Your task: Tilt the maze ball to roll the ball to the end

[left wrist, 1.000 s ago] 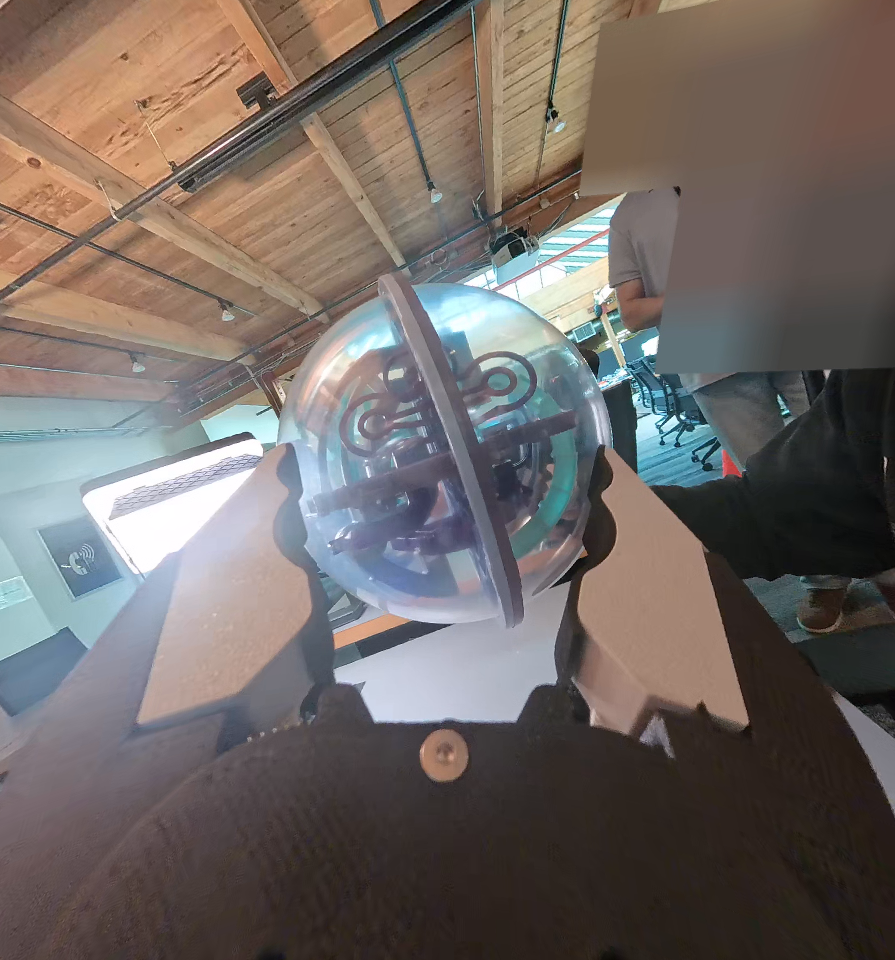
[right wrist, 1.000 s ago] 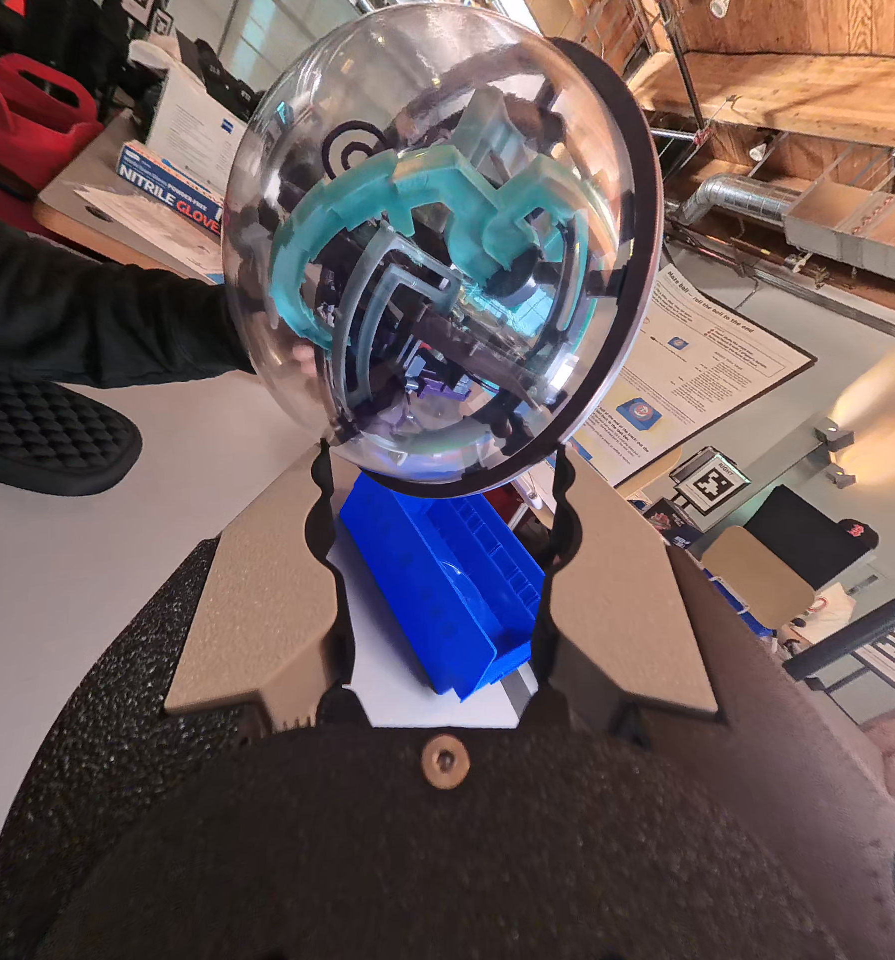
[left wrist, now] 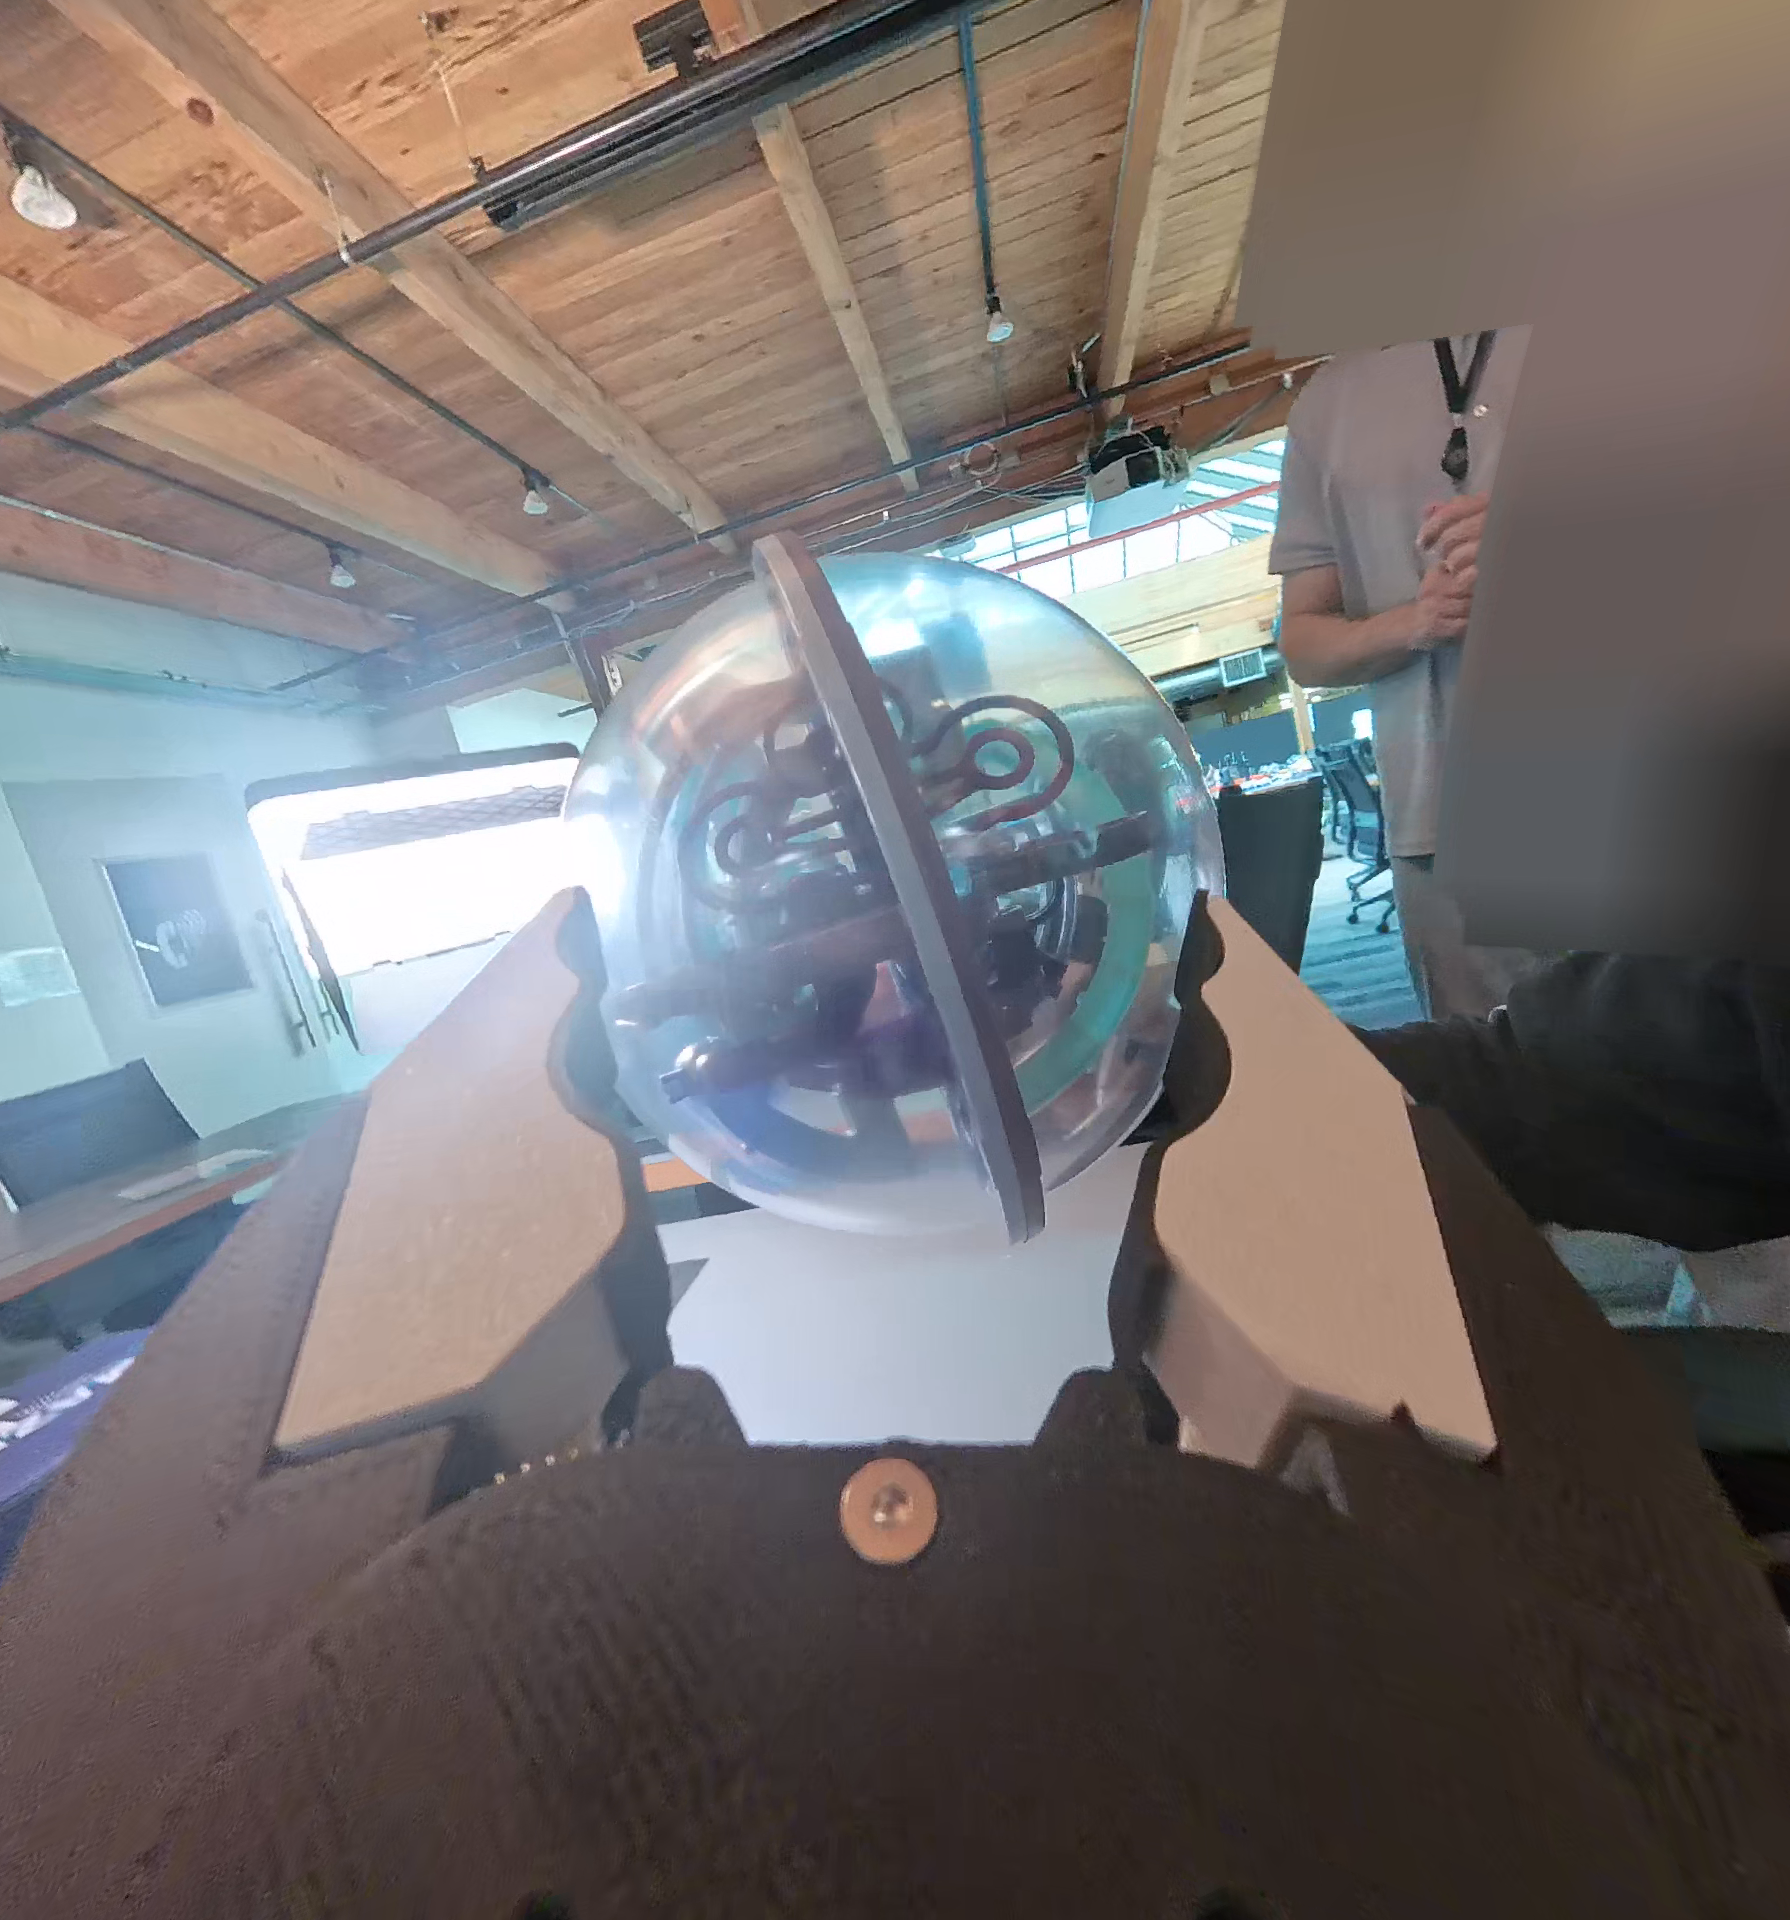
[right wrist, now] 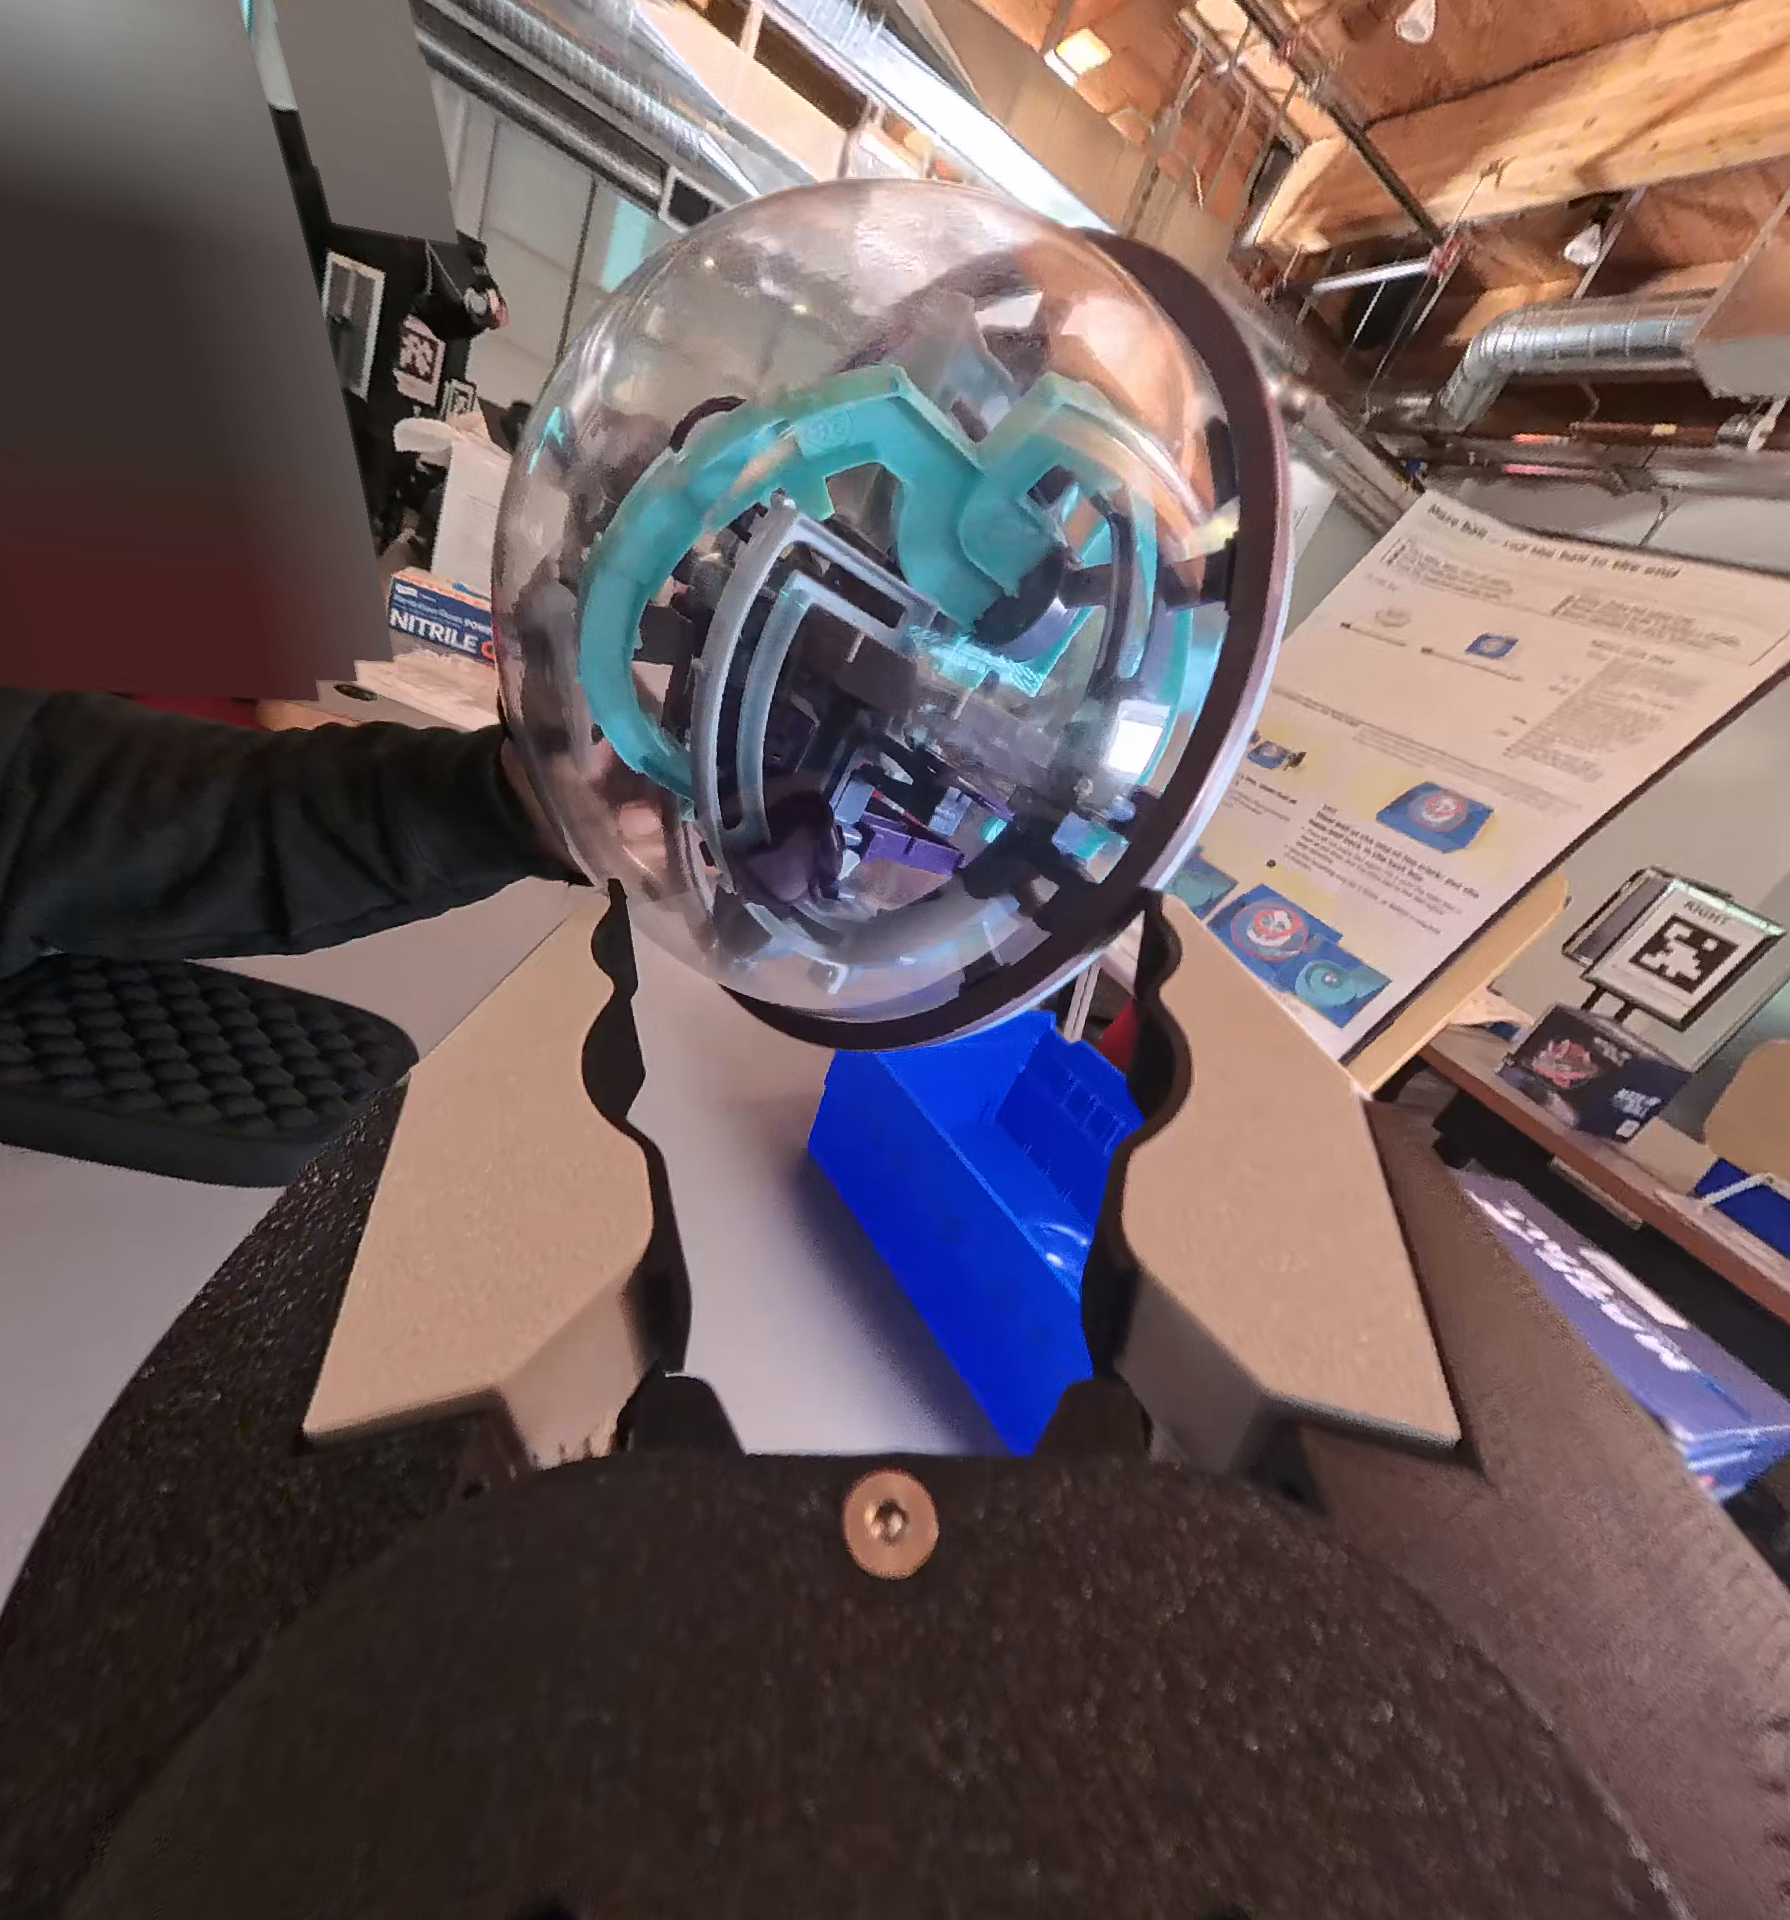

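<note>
Gripping the clear maze ball between wide left jaws.

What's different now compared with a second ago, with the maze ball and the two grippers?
The maze ball has turned slightly, its dark rim more tilted in the right wrist view. The left gripper keeps its clamp on it; the right gripper stays at its underside. The blue bin hasn't moved.

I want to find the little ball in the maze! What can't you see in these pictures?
- Little ball: not clearly found in the maze ball; left view blurred, glare and dark tracks hide it.
- Right tongs: whether their tips touch the sphere is unclear.
- Blue bin: partly behind the sphere and tongs.
- Poster: print too small.
</note>
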Motion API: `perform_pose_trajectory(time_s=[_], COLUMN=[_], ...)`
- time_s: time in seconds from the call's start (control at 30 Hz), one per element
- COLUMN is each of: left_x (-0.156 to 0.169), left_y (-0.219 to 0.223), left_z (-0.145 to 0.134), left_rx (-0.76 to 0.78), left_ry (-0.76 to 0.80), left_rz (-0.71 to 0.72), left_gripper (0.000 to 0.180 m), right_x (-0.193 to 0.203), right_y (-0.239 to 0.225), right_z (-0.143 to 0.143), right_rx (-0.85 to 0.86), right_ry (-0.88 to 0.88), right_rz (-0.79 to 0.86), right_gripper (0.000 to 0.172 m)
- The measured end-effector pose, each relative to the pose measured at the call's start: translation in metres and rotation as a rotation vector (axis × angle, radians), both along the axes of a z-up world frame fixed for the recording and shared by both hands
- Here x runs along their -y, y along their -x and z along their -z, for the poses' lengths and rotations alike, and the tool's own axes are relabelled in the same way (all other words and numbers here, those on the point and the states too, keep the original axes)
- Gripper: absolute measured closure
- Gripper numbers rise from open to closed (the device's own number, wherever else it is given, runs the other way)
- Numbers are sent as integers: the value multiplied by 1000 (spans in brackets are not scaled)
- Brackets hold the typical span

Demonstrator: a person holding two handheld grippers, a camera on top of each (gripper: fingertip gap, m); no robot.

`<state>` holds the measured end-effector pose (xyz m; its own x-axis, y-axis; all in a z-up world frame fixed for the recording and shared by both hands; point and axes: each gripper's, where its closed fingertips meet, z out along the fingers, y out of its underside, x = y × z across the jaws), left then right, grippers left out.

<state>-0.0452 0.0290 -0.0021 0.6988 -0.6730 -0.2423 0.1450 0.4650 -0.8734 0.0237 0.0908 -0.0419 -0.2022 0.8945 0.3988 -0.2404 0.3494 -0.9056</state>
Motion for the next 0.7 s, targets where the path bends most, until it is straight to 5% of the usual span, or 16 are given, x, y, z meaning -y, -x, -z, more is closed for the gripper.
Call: perform_pose_trajectory(time_s=[0.7], left_x=[50], left_y=[-36], left_z=[-61], left_rx=[-295], left_ry=[-303], left_rz=[4], left_gripper=[72], right_x=[38], right_y=[-23], right_z=[-62], right_rx=[-301], right_ry=[-299], right_rz=[1], right_gripper=[77])
